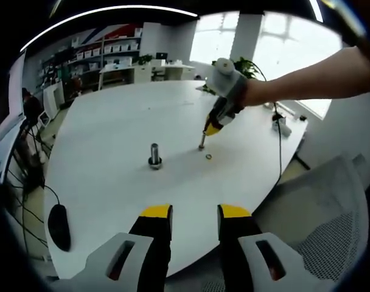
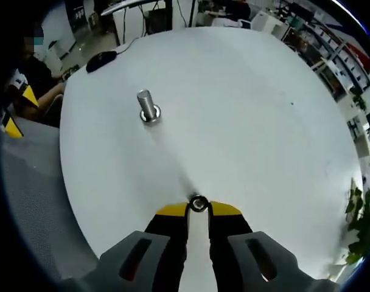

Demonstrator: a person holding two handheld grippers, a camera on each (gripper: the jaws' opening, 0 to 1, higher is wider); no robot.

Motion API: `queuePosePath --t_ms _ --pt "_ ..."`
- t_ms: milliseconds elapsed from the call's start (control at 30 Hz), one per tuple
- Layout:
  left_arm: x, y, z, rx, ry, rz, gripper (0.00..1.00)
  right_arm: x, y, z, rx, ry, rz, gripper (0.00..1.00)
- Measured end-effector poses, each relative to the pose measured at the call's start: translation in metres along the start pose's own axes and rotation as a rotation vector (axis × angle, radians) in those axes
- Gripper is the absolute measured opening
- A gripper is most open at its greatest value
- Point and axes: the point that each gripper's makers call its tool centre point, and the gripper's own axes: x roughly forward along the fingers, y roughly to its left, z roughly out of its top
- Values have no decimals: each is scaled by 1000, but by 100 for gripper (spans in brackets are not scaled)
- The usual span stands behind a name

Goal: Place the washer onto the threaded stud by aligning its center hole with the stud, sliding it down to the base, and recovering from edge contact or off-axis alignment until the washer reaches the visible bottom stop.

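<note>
Count from my two views: one threaded stud, standing upright on the white table, with what looks like a nut or collar at its base; one washer held in my right gripper; one further small ring lying flat on the table just beside the right gripper's tip in the left gripper view. One dark mouse near the table edge.

Right jaws are narrow, pinched on the washer at their yellow tips. The washer sits between the tips, well apart from the stud, which stands further out along the jaws' line and to the left.

My left gripper hangs off the table edge, jaws parted with nothing between them
</note>
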Motion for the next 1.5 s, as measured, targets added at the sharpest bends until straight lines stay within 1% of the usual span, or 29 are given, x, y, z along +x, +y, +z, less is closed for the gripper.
queuePosePath --t_ms 267,500,667,767,933,1067,1500 --pt "1 0 -1 -6 5 -4 27 6 1 -4 10 23 16 14" --pt "1 0 -2 -10 10 -5 27 18 -3 -6 9 40 26 14" --pt "2 0 -3 -15 14 -8 27 29 -3 -13 23 64 35 14" --pt "2 0 -4 -18 17 -8 27 36 0 -18 21 76 42 14" --pt "2 2 -6 -25 23 -3 27 45 3 -26 41 97 52 14" --pt "2 2 -6 -27 24 -2 27 48 5 -28 32 104 54 14" --pt "2 3 -6 -29 24 4 27 46 3 -24 23 96 48 14"
